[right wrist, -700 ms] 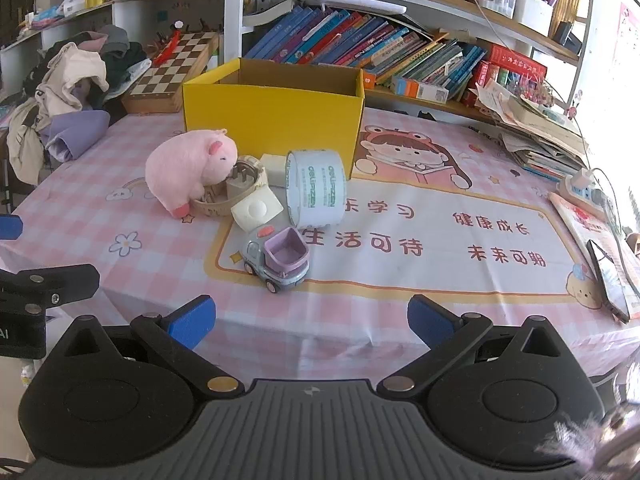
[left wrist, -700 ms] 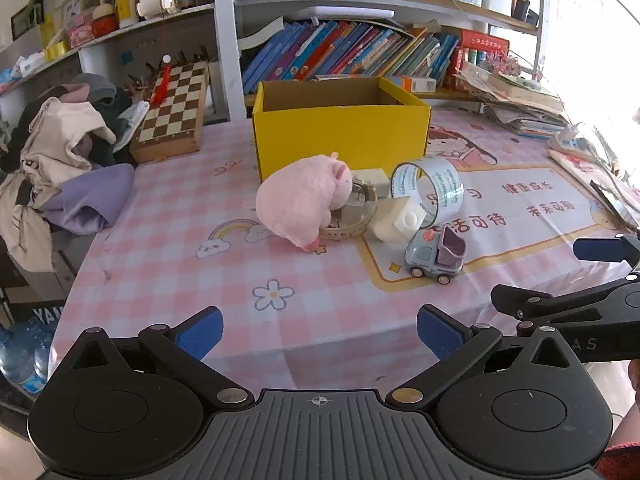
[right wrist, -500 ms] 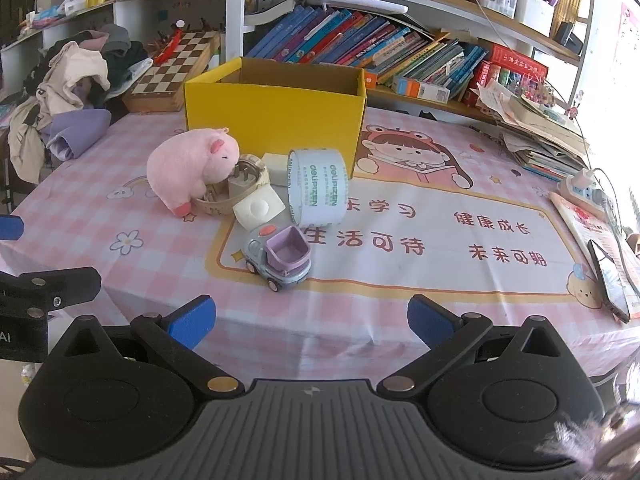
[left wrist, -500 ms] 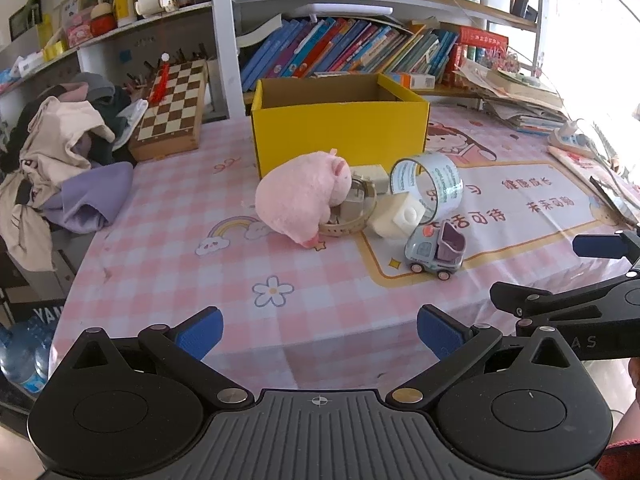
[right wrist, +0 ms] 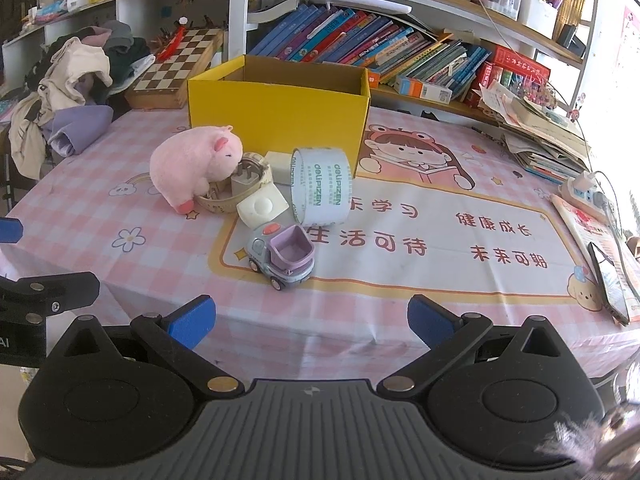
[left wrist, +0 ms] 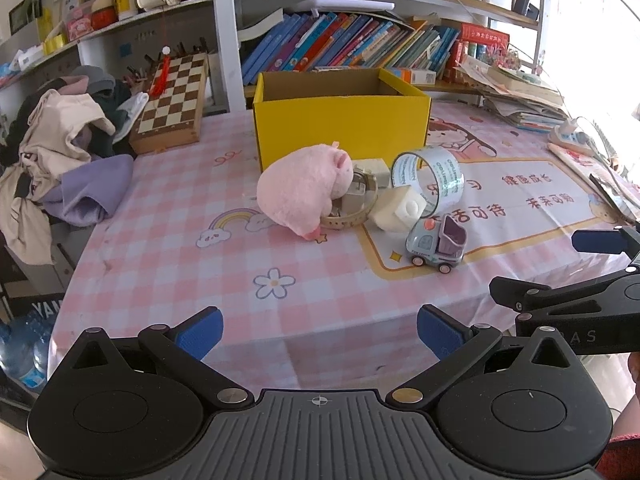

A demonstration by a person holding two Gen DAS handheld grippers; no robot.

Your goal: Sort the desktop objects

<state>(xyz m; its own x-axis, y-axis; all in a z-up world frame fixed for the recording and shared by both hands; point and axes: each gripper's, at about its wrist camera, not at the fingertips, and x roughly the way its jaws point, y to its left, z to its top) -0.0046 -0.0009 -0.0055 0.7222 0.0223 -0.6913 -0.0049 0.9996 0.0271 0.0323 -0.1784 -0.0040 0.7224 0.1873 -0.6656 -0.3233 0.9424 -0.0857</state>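
Observation:
An open yellow box stands mid-table. In front of it lies a cluster: a pink plush pig, a round woven basket with a white plug, a white block, a roll of clear tape and a grey-purple toy truck. My left gripper is open and empty at the table's near edge. My right gripper is open and empty, just short of the truck; it also shows in the left wrist view.
A chessboard and a heap of clothes lie at the left. Bookshelves stand behind the box. Stacked papers, a power strip and a phone lie along the right edge.
Both grippers have drifted slightly; the objects on the table have not moved. Both stay open.

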